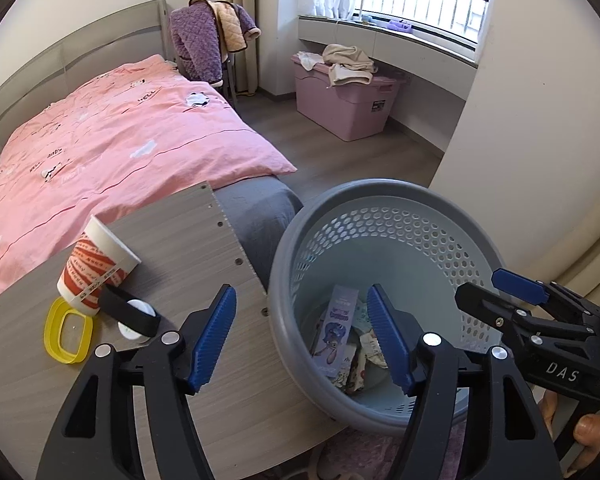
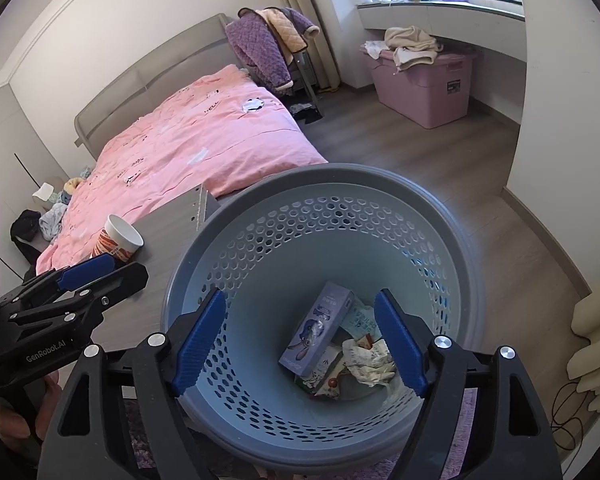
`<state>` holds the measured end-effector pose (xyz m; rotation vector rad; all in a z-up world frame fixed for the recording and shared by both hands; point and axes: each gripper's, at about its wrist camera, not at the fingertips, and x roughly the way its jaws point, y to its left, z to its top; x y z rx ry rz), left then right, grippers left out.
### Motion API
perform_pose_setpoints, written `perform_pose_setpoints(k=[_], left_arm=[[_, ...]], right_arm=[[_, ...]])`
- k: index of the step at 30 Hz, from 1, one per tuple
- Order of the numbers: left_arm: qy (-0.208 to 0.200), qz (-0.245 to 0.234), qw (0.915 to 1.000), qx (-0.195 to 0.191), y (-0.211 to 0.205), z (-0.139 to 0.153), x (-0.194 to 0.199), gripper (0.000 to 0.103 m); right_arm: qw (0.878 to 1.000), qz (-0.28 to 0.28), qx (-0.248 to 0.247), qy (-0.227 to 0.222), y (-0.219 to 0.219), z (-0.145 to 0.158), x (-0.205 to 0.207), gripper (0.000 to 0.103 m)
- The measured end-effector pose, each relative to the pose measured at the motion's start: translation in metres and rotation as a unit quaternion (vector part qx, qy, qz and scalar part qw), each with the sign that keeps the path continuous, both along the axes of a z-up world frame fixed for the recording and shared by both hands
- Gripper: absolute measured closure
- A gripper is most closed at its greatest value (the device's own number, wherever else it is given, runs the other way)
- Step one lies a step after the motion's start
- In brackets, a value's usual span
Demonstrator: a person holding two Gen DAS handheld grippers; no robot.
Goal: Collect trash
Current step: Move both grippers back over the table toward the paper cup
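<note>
Both empty: left gripper (image 1: 302, 336) and right gripper (image 2: 300, 340) spread over bin (image 2: 456, 216). Risk: tipping paper cup (image 1: 96, 268), possibly unemptied, on desk (image 1: 188, 236).

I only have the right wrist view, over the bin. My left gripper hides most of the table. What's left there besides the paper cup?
Observer: A yellow plastic ring lies flat beside the paper cup, nearer the table's front.
Operator: Anything else by the cup?
Observer: Yes, a black band lies over a small white round piece, touching the cup's base.
Operator: Is my left gripper holding anything?
Observer: No. The left gripper is open and empty, straddling the table edge and the trash basket's rim.
</note>
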<state>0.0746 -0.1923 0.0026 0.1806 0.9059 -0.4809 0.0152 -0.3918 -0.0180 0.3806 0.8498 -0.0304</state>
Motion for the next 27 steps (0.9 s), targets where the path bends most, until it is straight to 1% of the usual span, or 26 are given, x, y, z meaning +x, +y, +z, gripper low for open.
perform_pose_setpoints(k=[2,5,10,14,16,19,22,27], left_arm=[[0.002,0.005,1.0,-0.003,0.007,0.0,0.001,0.038],[0.005,0.009,0.9999,-0.01,0.018,-0.001,0.003,0.038],[0.005,0.013,0.9996,-0.025,0.04,0.004,0.005,0.038],[-0.018,0.024,0.9993,-0.021,0.061,0.012,0.003,0.038],[-0.022,0.036,0.9989,-0.024,0.074,0.015,0.001,0.038],[-0.023,0.053,0.9979,-0.03,0.094,0.016,-0.001,0.038],[-0.029,0.075,0.9963,-0.029,0.115,0.015,-0.003,0.038],[-0.022,0.121,0.992,-0.028,0.154,0.01,-0.002,0.038]], right_arm=[[1.0,0.002,0.002,0.001,0.004,0.001,0.003,0.027],[1.0,0.0,0.004,-0.001,0.007,0.003,0.008,0.024],[1.0,-0.001,-0.004,0.0,0.019,0.007,0.018,0.024],[1.0,-0.004,-0.009,-0.013,0.031,0.015,0.02,0.024],[1.0,-0.003,-0.009,-0.015,0.039,0.016,0.02,0.023],[1.0,0.017,-0.008,-0.01,0.055,0.019,0.023,0.023],[0.999,0.039,-0.019,-0.012,0.073,0.024,0.025,0.023],[0.997,0.072,-0.024,-0.02,0.104,0.028,0.029,0.023]])
